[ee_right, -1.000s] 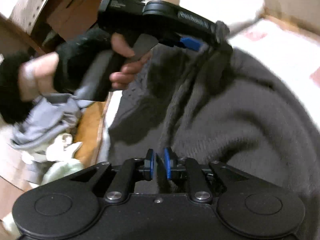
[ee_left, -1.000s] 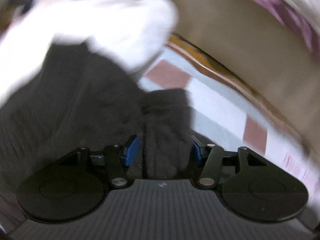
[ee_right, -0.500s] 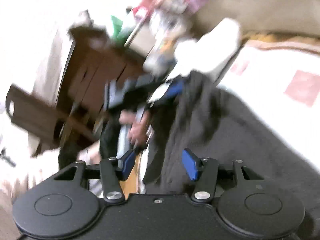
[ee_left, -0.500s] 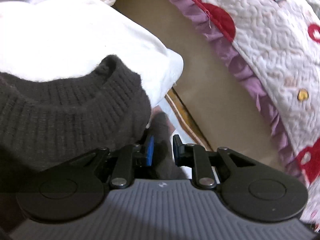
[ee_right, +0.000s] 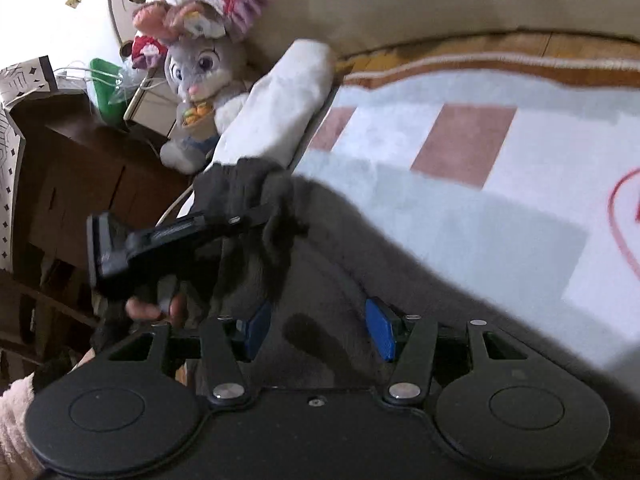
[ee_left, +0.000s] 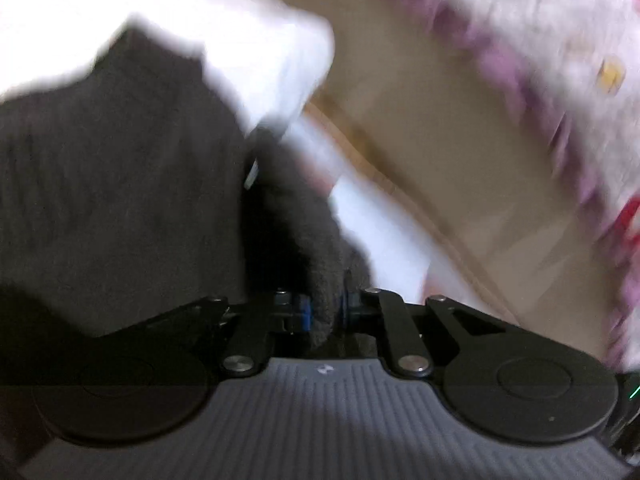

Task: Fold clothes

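Count: one dark grey sweater (ee_right: 400,280), one white folded garment (ee_right: 280,112), one plush rabbit (ee_right: 200,76), one checked blanket (ee_right: 480,184), two grippers, left gripper (ee_left: 323,312) and right gripper (ee_right: 318,330).

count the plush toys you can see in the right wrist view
1: a grey bunny at upper left, leaning beside the white pillow and above the dark cabinet. A red-and-white thing behind its ear might be another toy, but it is too hidden to tell.
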### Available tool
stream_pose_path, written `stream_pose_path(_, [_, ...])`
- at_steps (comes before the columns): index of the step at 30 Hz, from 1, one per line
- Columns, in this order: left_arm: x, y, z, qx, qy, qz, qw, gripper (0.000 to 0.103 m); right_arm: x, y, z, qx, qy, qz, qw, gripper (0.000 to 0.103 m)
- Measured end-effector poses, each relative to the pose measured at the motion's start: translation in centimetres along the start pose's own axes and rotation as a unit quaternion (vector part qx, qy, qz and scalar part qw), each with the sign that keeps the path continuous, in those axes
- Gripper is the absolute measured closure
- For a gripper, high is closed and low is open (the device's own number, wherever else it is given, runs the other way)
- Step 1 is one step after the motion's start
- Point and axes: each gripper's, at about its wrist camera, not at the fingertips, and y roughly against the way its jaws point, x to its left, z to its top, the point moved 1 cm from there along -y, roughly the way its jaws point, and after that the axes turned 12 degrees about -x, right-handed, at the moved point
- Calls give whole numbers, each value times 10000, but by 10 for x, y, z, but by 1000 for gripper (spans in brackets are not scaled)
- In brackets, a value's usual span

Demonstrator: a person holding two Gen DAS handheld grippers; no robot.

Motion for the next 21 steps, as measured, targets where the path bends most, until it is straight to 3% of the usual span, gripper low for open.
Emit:
stream_pose_path(2, [1,11,17,-752,431,-394,9955,93,-1,-2,-1,-11,71,-104,9999,44])
stream_pose_path(4, [3,7,25,-871,548,-339,9941,93,-9,-3,0,-65,-63,-182,9998,46])
stream_pose_path(6, [6,-4,24,-497,396,-141,9979,90,-15,-3,2,-205,-238,-223,9993,47])
stream_pose_path(8, [7,-2,18,-450,254,96,9986,88,-18,-4,4,-303,-298,-228,9988,47])
stream_pose_path(10, [8,5,14,-528,210,192,9982,67,-19,-3,4,-354,-370,-209,9985,47])
stream_pose_path(12, [11,7,12,-520,298,166,9981,63,-18,-5,5,-392,-402,-244,9981,47])
stream_pose_path(16, [5,-6,7,-104,206,234,9995,52,-14,-7,5,-420,-321,-359,9980,47])
stream_pose_path(17, [0,-11,5,-61,-130,344,9993,53,-14,-7,5,-458,-313,-379,9977,47])
stream_pose_path(18, [-5,-16,4,-19,-466,454,9979,61,-15,-7,6,-498,-312,-392,9975,47])
stream_pose_path(19, [-11,-22,2,23,-801,563,9952,94,-16,-7,6,-554,-321,-404,9971,48])
stream_pose_path(21, [-21,-31,0,75,-1430,767,9867,96,-20,-6,7,-639,-387,-426,9963,50])
